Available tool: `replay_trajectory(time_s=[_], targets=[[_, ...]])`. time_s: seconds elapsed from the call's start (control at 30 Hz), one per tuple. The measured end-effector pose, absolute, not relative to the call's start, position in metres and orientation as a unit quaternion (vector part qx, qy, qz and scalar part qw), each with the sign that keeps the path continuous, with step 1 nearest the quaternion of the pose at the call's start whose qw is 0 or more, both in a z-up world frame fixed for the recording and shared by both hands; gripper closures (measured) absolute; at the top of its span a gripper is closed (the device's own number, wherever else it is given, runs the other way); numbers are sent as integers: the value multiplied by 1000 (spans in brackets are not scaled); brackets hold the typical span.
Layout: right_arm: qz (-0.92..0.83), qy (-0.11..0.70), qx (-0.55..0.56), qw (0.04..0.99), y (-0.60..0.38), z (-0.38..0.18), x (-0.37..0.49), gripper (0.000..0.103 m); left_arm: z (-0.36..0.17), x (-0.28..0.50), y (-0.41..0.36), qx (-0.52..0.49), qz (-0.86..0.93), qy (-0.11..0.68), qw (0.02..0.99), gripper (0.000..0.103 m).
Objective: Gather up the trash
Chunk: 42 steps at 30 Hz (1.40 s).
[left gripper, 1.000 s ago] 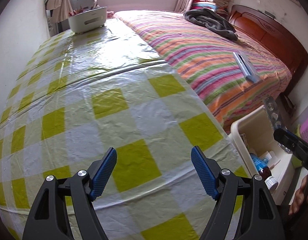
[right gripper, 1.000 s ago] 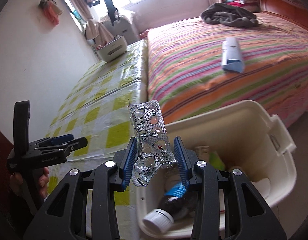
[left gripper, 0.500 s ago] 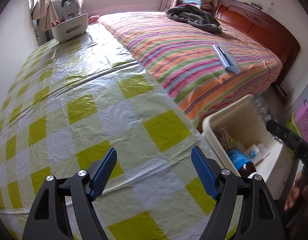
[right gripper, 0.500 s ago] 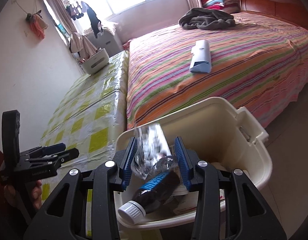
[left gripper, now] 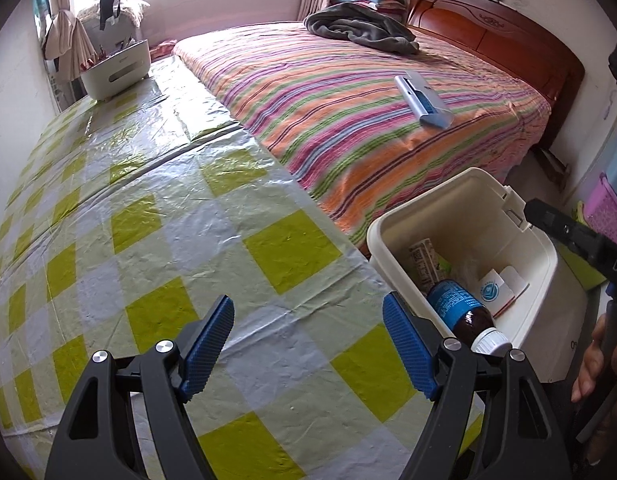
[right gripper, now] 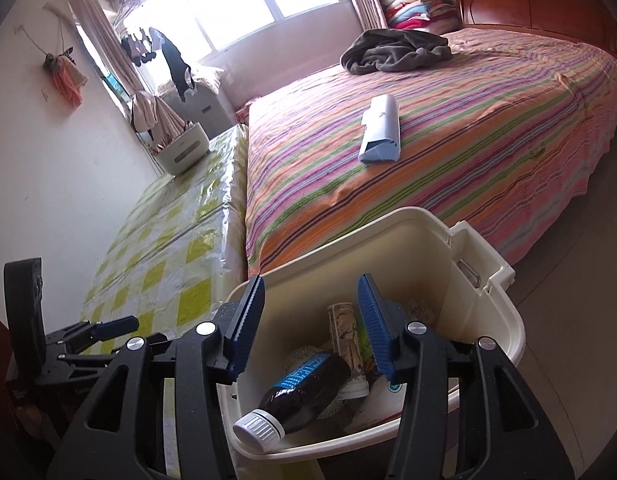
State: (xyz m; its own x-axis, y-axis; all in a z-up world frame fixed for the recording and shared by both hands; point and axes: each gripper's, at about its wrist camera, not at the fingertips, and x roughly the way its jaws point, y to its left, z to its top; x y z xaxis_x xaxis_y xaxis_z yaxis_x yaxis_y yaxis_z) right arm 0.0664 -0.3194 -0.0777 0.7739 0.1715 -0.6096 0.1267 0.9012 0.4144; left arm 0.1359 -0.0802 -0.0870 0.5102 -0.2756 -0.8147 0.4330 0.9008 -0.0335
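We see the right gripper (right gripper: 310, 322) over the bin (right gripper: 504, 312), jaws just opened and empty, brown bottle (right gripper: 304, 386) at 6 o'clock inside, left gripper (left gripper: 308, 334) gaping, empty, above checked cloth (left gripper: 156, 216).

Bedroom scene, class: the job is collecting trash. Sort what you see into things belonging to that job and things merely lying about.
Part of the job:
- cream bin
- brown bottle in it
- carton in it
- right gripper, open above the bin
- left gripper, open

Just lying about:
- grey blanket
- white-and-blue box on the bed
- white basket
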Motion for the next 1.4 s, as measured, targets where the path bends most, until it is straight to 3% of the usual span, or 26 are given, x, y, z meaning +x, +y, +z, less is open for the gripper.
replay_trajectory(time_s=[0.27, 0.43, 0.6, 0.67, 1.1, 1.4], targets=[[10, 322, 222, 920, -315, -74, 59, 40, -86, 126, -89, 101, -207, 445, 866, 28], [-13, 316, 210, 925, -311, -69, 39, 20, -84, 109, -90, 105, -191, 442, 870, 28], [-53, 325, 185, 926, -297, -54, -3, 16, -65, 73, -73, 99, -156, 407, 895, 28], [-61, 319, 167, 931, -286, -42, -24, 8, -55, 55, -64, 89, -146, 393, 903, 28], [-49, 291, 109, 949, -221, 3, -116, 7, -2, -60, -31, 62, -111, 331, 935, 28], [-58, 264, 79, 959, -221, 23, -138, 7, 5, -83, -24, 55, -98, 317, 942, 28]])
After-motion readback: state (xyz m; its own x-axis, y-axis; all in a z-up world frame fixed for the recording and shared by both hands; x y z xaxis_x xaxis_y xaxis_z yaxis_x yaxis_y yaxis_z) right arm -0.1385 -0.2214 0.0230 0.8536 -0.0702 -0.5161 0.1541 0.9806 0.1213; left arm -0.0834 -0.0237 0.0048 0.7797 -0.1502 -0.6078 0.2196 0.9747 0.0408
